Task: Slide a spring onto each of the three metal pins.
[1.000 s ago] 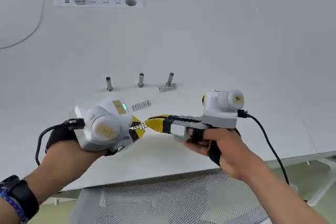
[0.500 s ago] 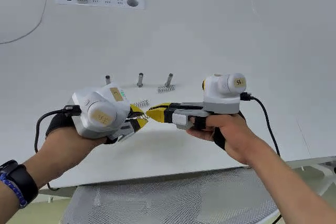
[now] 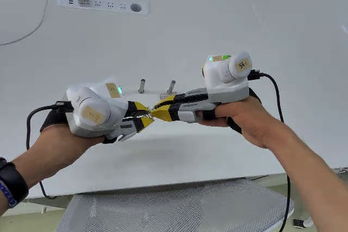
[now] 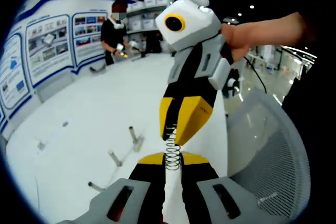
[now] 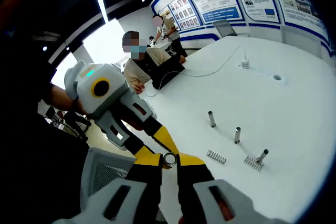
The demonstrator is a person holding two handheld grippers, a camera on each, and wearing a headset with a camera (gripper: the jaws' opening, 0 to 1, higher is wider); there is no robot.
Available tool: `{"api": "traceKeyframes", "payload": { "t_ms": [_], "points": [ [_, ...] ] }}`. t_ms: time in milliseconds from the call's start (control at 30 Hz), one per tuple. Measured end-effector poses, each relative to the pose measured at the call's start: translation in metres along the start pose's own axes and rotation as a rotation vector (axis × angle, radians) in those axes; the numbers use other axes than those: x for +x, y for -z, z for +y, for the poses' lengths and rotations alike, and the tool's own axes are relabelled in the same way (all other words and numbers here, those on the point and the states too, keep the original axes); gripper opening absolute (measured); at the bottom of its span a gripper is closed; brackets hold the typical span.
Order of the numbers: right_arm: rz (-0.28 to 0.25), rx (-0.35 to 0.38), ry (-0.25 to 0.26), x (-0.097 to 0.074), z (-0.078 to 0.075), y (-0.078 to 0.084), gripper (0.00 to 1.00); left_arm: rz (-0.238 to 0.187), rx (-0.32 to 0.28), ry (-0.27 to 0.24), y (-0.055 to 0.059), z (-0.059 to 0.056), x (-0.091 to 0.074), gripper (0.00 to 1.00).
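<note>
Jaws of the left gripper (image 4: 173, 160) are pinched almost all the way shut on one end of a small spring (image 4: 171, 145). Jaws of the right gripper (image 5: 168, 160) are pinched shut on the other end of the same spring. Both grippers hold it at once, and their yellow tips nearly touch. The spring is up in the air, above the near part of the white table (image 3: 228, 150). The left hand (image 3: 60, 148) holds the left gripper on the left side. The right hand (image 3: 244, 118) holds the right gripper on the right side. Farther back, three metal pins stand straight up in a row on the table: the left pin (image 5: 211, 119), the middle pin (image 5: 237, 135) and the right pin (image 5: 261, 155). All three pins are bare. A second spring (image 5: 253, 162) lies flat on the table right at the foot of the right pin. A third spring (image 5: 216, 156) lies flat too, a little nearer than the pins and close to the middle pin. A white power strip (image 3: 103, 2) lies at the far side of the table with a plug in its left end.
</note>
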State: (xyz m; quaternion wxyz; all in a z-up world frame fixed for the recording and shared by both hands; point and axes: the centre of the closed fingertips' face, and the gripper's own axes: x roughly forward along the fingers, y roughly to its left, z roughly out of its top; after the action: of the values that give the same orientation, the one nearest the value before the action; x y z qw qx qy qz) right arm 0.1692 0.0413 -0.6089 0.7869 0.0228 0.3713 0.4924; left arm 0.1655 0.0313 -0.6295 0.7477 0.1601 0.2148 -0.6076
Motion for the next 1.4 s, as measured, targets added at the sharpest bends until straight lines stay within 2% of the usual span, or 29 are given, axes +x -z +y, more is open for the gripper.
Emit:
{"api": "traceKeyframes", "payload": {
  "t_ms": [200,300,600,800,900,1233,1400],
  "points": [
    [0.071,-0.104,-0.024,-0.006,0.011,-0.007,0.12,-0.032,0.011,0.009,-0.010,-0.001,-0.003,0.09],
    [0.123,-0.167,-0.031,-0.010,0.013,-0.008,0.12,-0.046,0.022,0.015,-0.015,-0.002,-0.005,0.09],
    [0.196,-0.290,-0.060,-0.014,0.023,-0.014,0.12,-0.088,0.019,0.032,-0.024,-0.004,-0.008,0.09],
    [0.227,-0.332,-0.082,-0.015,0.023,-0.015,0.13,-0.094,0.031,0.038,-0.029,-0.006,-0.011,0.09],
    [0.240,-0.353,-0.089,-0.016,0.018,-0.014,0.15,-0.096,0.037,0.040,-0.030,-0.006,-0.012,0.09],
    [0.257,-0.371,-0.122,-0.016,0.018,-0.013,0.15,-0.096,0.050,0.054,-0.031,-0.008,-0.011,0.09],
    [0.291,-0.383,-0.141,-0.014,0.019,-0.006,0.13,-0.099,0.051,0.064,-0.032,-0.010,-0.011,0.09]
  ]
}}
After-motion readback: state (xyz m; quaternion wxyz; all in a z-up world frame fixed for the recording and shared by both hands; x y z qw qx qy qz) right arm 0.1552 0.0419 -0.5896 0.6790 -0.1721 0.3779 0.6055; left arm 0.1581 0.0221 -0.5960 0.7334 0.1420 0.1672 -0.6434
